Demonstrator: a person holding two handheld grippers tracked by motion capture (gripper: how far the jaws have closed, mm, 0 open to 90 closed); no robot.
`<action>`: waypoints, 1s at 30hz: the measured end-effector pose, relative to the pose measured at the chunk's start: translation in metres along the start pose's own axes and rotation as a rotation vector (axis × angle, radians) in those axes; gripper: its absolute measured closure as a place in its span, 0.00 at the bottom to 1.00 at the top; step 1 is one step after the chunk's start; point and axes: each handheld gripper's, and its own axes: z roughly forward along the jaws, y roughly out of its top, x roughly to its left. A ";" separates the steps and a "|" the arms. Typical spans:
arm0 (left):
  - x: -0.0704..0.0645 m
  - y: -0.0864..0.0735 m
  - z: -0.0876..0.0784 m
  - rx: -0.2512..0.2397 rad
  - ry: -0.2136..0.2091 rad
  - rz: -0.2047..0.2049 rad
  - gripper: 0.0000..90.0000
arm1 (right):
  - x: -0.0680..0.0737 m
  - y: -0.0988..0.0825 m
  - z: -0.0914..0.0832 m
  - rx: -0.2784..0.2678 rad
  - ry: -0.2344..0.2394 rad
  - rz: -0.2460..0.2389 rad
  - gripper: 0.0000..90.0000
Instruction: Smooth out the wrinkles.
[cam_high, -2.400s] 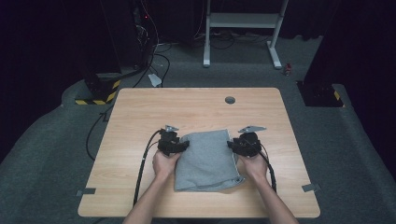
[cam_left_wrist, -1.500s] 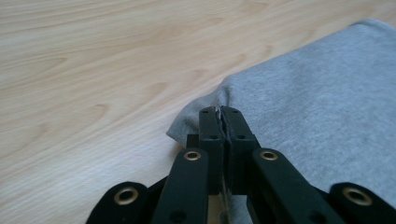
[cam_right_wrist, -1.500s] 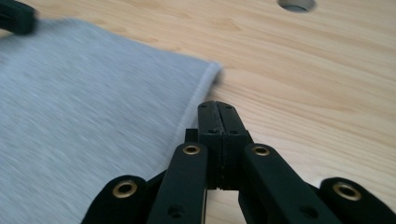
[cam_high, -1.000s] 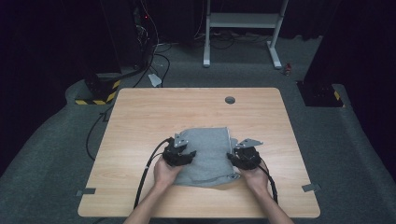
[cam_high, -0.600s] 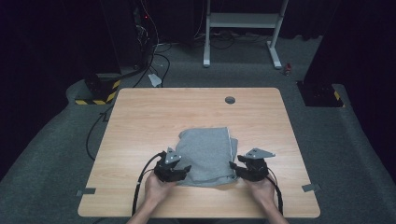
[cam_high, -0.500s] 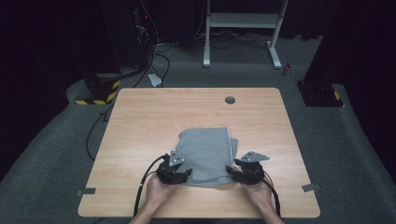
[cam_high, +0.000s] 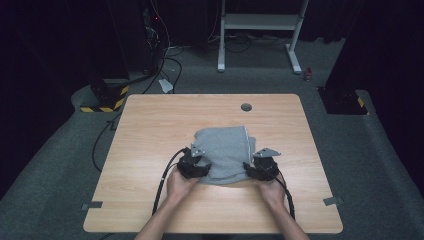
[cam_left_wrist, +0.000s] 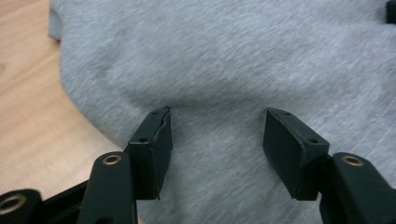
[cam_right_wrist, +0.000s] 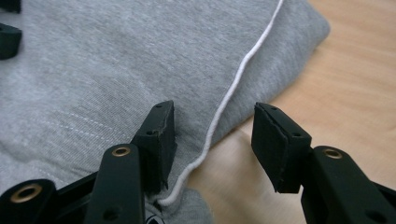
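grey cloth (cam_left_wrist: 233, 56): blurred, cut off by edges | near corners under tools: hidden in high view

Lab, cabling (cam_high: 165, 55), hazard-striped base (cam_high: 102, 102), dark curtains (cam_high: 55, 45)

Got my left gripper (cam_high: 196, 166) and right gripper (cam_high: 261, 167) side by side out front; right jaws just opened wider, left's open too.

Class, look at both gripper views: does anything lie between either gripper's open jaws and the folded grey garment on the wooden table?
Nothing visible does. The left gripper has bare folded grey garment between its open jaws; the right gripper straddles the garment's edge and white drawstring.
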 end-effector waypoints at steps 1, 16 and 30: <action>0.003 0.003 0.002 0.000 0.009 -0.009 0.46 | -0.003 0.003 0.003 0.006 -0.008 0.005 0.54; -0.002 -0.034 -0.033 -0.023 0.014 -0.006 0.45 | -0.002 -0.014 -0.026 -0.051 0.041 -0.011 0.55; 0.010 -0.058 -0.056 -0.095 0.013 -0.065 0.44 | -0.007 -0.039 -0.041 -0.055 0.038 -0.028 0.53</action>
